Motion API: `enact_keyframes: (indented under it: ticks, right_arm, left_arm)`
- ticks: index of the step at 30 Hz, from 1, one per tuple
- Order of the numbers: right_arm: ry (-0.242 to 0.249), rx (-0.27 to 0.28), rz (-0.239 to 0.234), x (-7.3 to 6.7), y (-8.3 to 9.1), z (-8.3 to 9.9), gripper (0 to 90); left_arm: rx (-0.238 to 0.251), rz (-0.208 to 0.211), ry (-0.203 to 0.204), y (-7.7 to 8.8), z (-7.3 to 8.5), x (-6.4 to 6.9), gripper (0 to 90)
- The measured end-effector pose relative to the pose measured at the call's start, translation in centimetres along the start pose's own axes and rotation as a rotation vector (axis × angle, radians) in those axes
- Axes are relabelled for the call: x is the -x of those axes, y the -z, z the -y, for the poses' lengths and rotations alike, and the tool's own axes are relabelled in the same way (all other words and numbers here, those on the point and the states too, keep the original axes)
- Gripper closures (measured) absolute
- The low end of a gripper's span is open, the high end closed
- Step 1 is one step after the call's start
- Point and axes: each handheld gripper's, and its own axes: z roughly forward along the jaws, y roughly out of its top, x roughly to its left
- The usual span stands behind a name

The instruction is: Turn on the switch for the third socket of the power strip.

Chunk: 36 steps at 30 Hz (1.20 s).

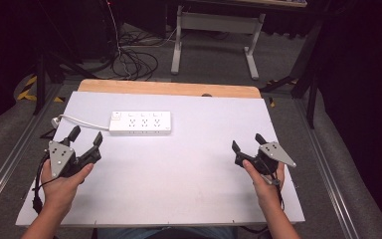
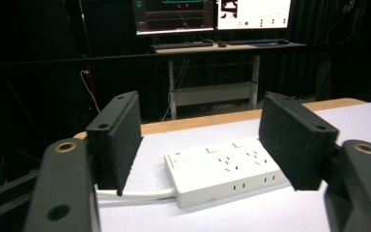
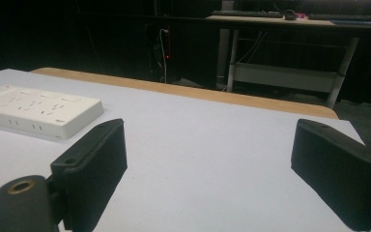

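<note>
left claw (image 1: 85, 138): spread wide, empty, low at desk's 9 o'clock | right claw (image 1: 247, 143): spread wide, empty, at 3 o'clock | strip (image 1: 140, 122): flat on desk (image 1: 189, 164) toward 11 o'clock, near left claw, untouched, sockets bare | progress: nothing begun; reach and grasp left

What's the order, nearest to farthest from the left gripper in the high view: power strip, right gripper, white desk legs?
From the left gripper:
1. Power strip, just ahead and to its right on the table.
2. Right gripper, across the table on the right.
3. White desk legs, on the floor beyond the far edge.
</note>
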Motion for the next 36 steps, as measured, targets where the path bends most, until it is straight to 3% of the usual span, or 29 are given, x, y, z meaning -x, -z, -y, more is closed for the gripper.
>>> enact_keyframes:
  ticks: [9,22,36]
  right_arm:
    - [0.003,-0.002,-0.004,0.0,0.0,0.0,13.1]
    - [0.006,-0.003,-0.006,-0.1,0.0,0.0,13.3]
    - [0.007,-0.005,-0.009,-0.1,0.0,0.1,13.6]
  left_arm:
    - [-0.016,0.049,0.048,0.1,-0.2,-0.1,47.8]
    - [-0.078,0.089,0.078,0.6,-1.0,-0.9,79.0]
    - [-0.089,0.063,0.047,0.8,-1.2,-1.1,89.6]
